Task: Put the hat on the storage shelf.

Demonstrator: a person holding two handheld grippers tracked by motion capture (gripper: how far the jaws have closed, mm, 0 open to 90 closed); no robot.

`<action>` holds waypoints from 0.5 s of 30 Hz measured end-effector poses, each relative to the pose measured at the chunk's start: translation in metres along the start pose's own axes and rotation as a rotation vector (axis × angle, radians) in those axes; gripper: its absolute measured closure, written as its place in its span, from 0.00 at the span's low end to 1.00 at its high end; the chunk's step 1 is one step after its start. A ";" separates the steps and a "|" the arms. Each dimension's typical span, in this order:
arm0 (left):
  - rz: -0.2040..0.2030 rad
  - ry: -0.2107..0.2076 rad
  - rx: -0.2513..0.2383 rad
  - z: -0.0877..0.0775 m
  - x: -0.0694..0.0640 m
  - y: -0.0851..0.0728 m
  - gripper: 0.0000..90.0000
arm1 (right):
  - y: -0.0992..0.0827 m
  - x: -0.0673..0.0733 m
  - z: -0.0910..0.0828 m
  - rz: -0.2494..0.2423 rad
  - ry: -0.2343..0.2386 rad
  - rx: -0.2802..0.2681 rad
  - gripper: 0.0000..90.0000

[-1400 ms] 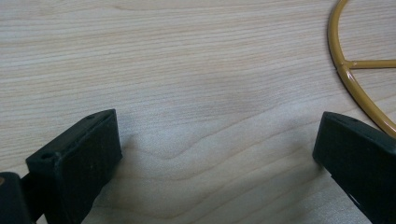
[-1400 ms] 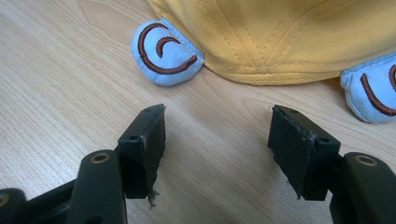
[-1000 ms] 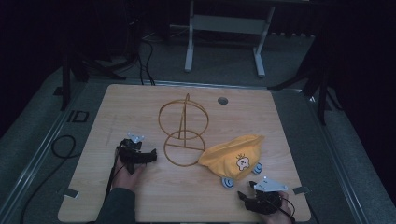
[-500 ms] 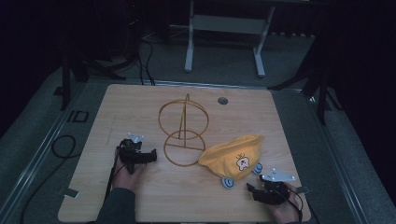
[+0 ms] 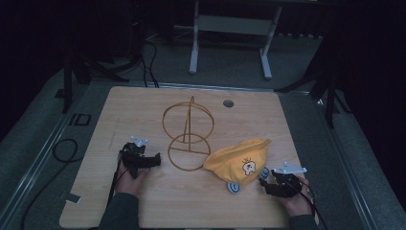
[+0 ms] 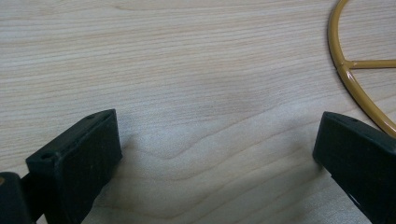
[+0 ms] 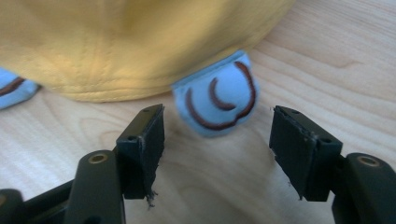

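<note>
1. So, the right tongs (image 7: 217, 154) sit low over the pale wooden worktop (image 5: 143, 108) with their jaws spread wide, and the little light-blue fabric ear with brown curved stitching (image 7: 219, 100) lies just ahead of the gap, not yet between the jaws. My guess is they're lined up to pinch that ear, since it sticks out from under the soft yellow plush hat with a small cartoon face (image 5: 239, 160) and makes an easy handle.
2. The hat lies flat at the near right of the worktop, just beside the base ring of the golden wire stand made of an upright hoop on a flat hoop (image 5: 187, 136).
3. The left tongs (image 6: 215, 154) are also wide and hold nothing, parked over bare wood with the stand's base ring near one jaw. Probably just waiting, or ready to steady the stand.
4. Other stuff: a round grey grommet (image 5: 228, 103) at the far edge, well apart. Nothing blocks the ear, though the hat's yellow edge drapes over its top.
</note>
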State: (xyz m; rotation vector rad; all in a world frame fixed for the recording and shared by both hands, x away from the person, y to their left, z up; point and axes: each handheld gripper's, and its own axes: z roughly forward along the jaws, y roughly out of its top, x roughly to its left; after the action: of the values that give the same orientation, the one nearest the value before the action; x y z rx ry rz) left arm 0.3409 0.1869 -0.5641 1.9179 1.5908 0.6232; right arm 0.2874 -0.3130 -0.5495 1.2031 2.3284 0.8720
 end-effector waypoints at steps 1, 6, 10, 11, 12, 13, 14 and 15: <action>0.000 0.000 0.000 0.000 0.000 0.000 0.01 | 0.001 -0.002 0.001 -0.005 0.006 0.004 0.40; 0.000 0.000 0.000 0.000 0.000 0.000 0.01 | 0.006 -0.008 0.005 -0.030 0.047 0.000 0.42; 0.000 0.000 0.000 0.000 0.000 0.000 0.01 | 0.005 -0.009 0.007 -0.024 0.073 -0.006 0.45; 0.000 0.000 0.000 0.000 0.000 0.000 0.01 | 0.006 -0.008 0.007 -0.025 0.077 -0.009 0.46; 0.000 0.000 0.000 0.000 0.000 0.000 0.01 | 0.006 -0.008 0.007 -0.028 0.080 -0.013 0.47; 0.000 0.000 0.000 0.000 0.000 0.000 0.01 | 0.006 -0.007 0.007 -0.035 0.084 -0.015 0.49; 0.000 0.000 0.000 0.000 0.000 0.000 0.01 | 0.006 -0.007 0.007 -0.037 0.088 -0.016 0.53; 0.000 0.000 0.000 0.000 0.000 0.000 0.01 | 0.006 -0.006 0.007 -0.044 0.096 -0.017 0.56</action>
State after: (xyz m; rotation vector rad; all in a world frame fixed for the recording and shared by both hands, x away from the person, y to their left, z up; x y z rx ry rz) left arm 0.3409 0.1869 -0.5641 1.9180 1.5907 0.6235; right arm 0.2982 -0.3129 -0.5502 1.1225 2.4085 0.9516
